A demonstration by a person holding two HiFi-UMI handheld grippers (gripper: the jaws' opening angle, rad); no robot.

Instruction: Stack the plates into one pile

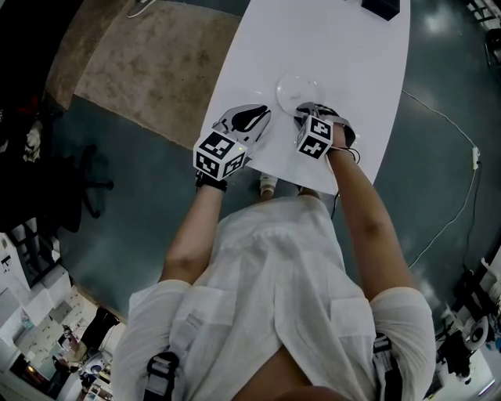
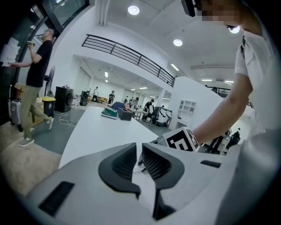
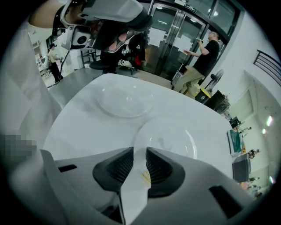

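Observation:
Two clear plates lie on the white table [image 1: 344, 55]. The nearer plate [image 3: 169, 136] [image 1: 300, 92] has its front rim between the jaws of my right gripper [image 3: 139, 165] [image 1: 307, 110], which points steeply down; the pads do not visibly press on the rim. The second clear plate [image 3: 125, 101] rests flat farther off, below my left gripper [image 3: 112, 13]. In the head view my left gripper [image 1: 260, 116] hovers over the table's front left and hides that plate. Its jaws [image 2: 139, 160] stand almost together with nothing between them.
A dark box [image 1: 381, 6] [image 2: 125, 114] and a green book [image 2: 109, 113] sit at the table's far end. The table's front edge [image 1: 274, 168] runs right under both grippers. A person [image 2: 35, 83] stands off to the side; a cable [image 1: 446, 117] lies on the floor.

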